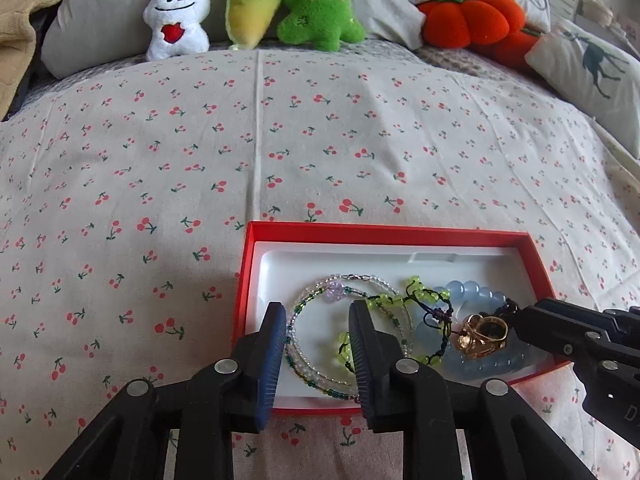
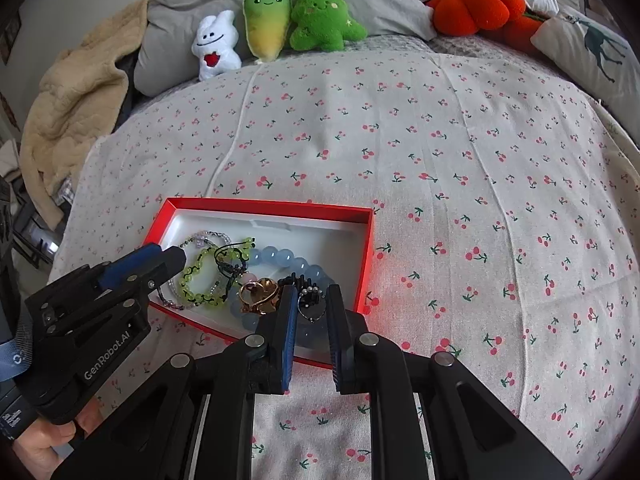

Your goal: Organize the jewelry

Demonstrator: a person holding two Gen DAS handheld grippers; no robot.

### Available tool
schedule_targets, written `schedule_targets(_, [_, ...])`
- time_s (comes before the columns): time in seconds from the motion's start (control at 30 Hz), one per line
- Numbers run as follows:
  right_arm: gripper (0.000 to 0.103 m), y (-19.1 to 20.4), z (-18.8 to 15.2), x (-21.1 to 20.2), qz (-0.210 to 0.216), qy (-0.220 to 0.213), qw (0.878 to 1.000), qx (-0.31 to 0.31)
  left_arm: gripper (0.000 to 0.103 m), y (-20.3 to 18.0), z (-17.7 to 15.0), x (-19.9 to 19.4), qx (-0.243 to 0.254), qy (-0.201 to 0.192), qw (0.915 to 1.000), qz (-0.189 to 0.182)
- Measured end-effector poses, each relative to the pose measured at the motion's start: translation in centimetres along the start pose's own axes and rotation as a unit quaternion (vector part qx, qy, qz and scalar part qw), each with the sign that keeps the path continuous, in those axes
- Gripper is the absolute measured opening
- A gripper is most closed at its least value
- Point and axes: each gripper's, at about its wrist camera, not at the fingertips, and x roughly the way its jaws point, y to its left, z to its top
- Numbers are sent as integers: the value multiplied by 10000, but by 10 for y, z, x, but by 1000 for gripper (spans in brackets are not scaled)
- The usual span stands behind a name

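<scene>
A red box (image 1: 384, 231) with a white liner lies on the cherry-print bedspread; it also shows in the right wrist view (image 2: 264, 205). Inside lie a clear seed-bead necklace (image 1: 308, 304), a green bead bracelet (image 1: 384, 300), a pale blue bead bracelet (image 1: 476, 292) and a gold ring (image 1: 482, 336). My left gripper (image 1: 318, 316) is open over the box's left part, above the necklace. My right gripper (image 2: 313, 300) is open over the box's right end, its fingers on either side of a small black and pearl piece (image 2: 310, 300), which rests in the box.
Plush toys stand at the head of the bed: a white bunny (image 1: 178, 16), a green-yellow carrot (image 1: 254, 0), a green tree (image 1: 320, 8) and an orange pumpkin (image 1: 476, 18). Pillows and a beige blanket (image 2: 80, 96) lie behind. The bedspread (image 1: 320, 140) spreads around the box.
</scene>
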Motion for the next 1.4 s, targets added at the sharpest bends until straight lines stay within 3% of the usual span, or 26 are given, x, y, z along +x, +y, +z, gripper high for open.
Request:
schedule_targets(0.3, [17, -1, 7, 3, 137, -90, 9998, 82, 35, 13, -4, -18, -70, 23, 9999, 111])
schedule_targets(0.57, [20, -1, 5, -3, 421, 26, 9989, 185, 49, 30, -8, -30, -319, 187, 9993, 66])
schedule_targets(0.77, [21, 0, 2, -12, 518, 23, 9985, 172, 61, 37, -12, -38, -560, 727, 9955, -253])
schedule_targets(1.03, [56, 1, -6, -24, 635, 159, 9978, 132, 61, 36, -45, -37, -718, 1767, 9795, -650])
schedule_targets(1.27, [57, 2, -23, -27, 385, 629, 9971, 163, 60, 24, -79, -34, -754, 2303, 9657, -938])
schedule_targets(1.4, [57, 7, -35, -26, 314, 829, 9961, 9, 42, 17, -87, -28, -664, 2380, 9656, -805])
